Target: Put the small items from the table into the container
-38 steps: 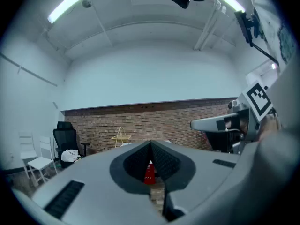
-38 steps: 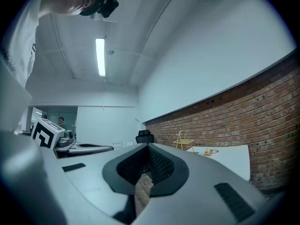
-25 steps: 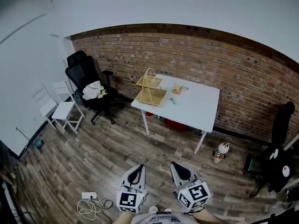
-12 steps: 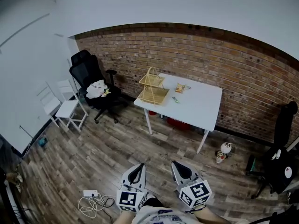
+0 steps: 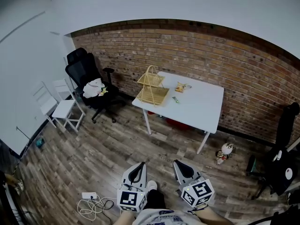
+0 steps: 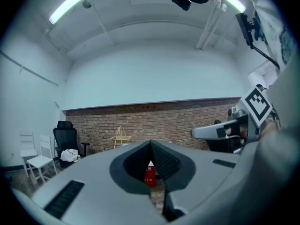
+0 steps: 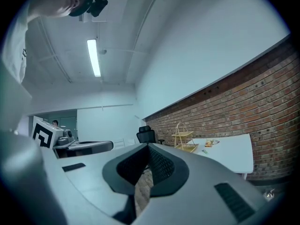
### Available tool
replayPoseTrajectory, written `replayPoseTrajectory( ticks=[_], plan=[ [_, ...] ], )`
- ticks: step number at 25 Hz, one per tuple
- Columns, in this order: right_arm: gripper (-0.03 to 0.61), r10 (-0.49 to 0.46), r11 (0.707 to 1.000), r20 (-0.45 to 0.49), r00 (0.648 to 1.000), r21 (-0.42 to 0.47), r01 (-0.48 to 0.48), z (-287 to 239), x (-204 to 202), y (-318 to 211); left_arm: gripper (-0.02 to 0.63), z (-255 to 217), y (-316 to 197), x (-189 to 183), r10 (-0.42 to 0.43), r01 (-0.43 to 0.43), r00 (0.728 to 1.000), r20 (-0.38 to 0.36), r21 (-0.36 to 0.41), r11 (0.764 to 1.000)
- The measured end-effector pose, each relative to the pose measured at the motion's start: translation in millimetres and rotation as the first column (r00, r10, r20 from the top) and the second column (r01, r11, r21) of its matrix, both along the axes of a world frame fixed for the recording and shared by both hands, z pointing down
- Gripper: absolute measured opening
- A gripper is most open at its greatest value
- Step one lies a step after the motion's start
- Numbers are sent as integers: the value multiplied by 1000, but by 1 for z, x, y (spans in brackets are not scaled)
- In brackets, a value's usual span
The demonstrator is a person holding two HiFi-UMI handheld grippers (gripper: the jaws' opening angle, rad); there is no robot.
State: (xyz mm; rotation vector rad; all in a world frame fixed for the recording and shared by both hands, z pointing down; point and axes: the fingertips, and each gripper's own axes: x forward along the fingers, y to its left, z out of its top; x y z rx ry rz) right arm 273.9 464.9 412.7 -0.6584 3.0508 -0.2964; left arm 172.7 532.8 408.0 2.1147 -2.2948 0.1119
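Note:
A white table point(image 5: 201, 109) stands across the room against the brick wall. On its left end sits a yellow two-tier wire basket point(image 5: 151, 89). Small items lie beside it: a yellowish packet point(image 5: 180, 86) and a small green item point(image 5: 175, 100). My left gripper point(image 5: 137, 171) and right gripper point(image 5: 181, 168) are held low at the bottom of the head view, far from the table, both shut with nothing between the jaws. The basket point(image 7: 184, 141) and the table point(image 7: 228, 150) also show in the right gripper view, and the basket point(image 6: 120, 137) in the left gripper view.
A black office chair point(image 5: 88, 81) with white cloth on it and a white chair point(image 5: 58, 107) stand at left. A power strip with cable point(image 5: 91, 201) lies on the wood floor. A small figurine point(image 5: 224, 152) sits by the table's right leg; a red object point(image 5: 178, 123) is under the table.
The view has shifted slightly as the person steps toward the table. Both grippers stay shut, a little lower in the picture; a shoe now shows between them.

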Motion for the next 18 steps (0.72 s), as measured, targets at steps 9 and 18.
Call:
replayPoseTrajectory(
  ticks=[9, 18],
  plan=[
    [19, -5, 1000, -30, 1000, -12, 5, 12, -72, -58, 48, 15, -61, -69, 8, -9, 999, -31, -18, 1000],
    [20, 47, 999, -41, 998, -17, -48, 4, -152, -138, 48, 3, -141, -156, 50, -50, 998, -32, -3, 999]
  ],
)
